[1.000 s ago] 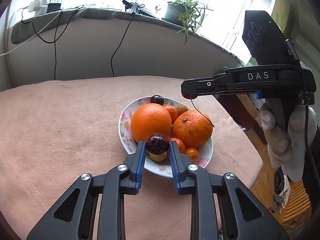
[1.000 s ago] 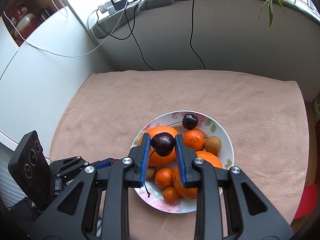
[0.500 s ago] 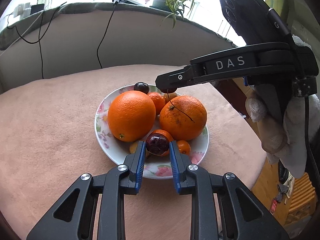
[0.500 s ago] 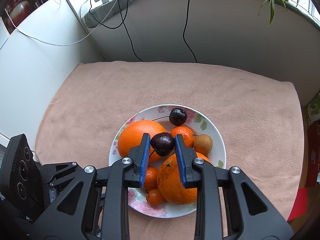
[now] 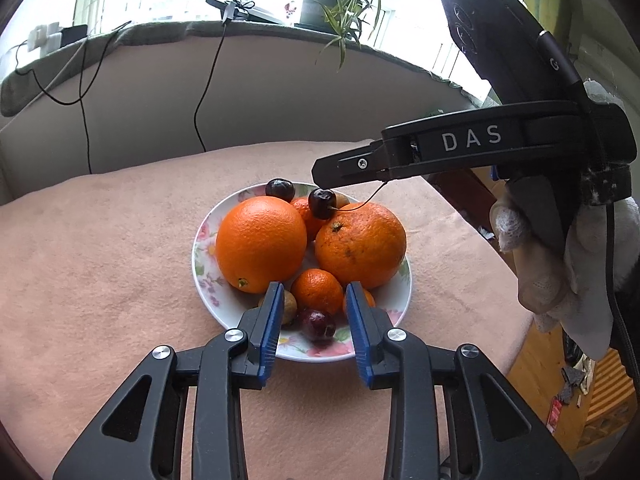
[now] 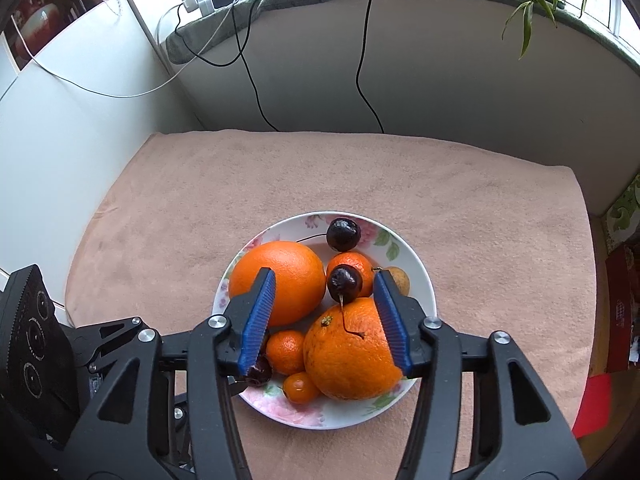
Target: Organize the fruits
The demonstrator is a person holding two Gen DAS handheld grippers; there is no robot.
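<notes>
A floral plate [image 5: 200,248] holds two big oranges [image 5: 260,242] [image 5: 360,244], small mandarins and other small fruit. My left gripper [image 5: 314,300] hovers at the plate's near rim, jaws opening. A dark cherry [image 5: 317,323] lies on the plate between them, untouched by the pads. In the right wrist view my right gripper [image 6: 324,280] is over the pile, jaws opening. A second cherry [image 6: 344,283] rests between the fruits there, free of the pads, its stem lying on an orange [image 6: 348,356]. A third cherry [image 6: 343,234] sits at the far rim.
Pink cloth [image 6: 480,220] covers the table; its edge drops off at the right [image 5: 516,320]. A gloved hand [image 5: 560,264] holds the right gripper's body above the plate's right side. Cables [image 6: 248,72] hang from the window ledge, which carries a potted plant [image 5: 340,8].
Both grippers opened and let go of their cherries. The left cherry now lies at the plate's near rim. The right cherry sits among the fruit, with its stem on the nearer orange.
</notes>
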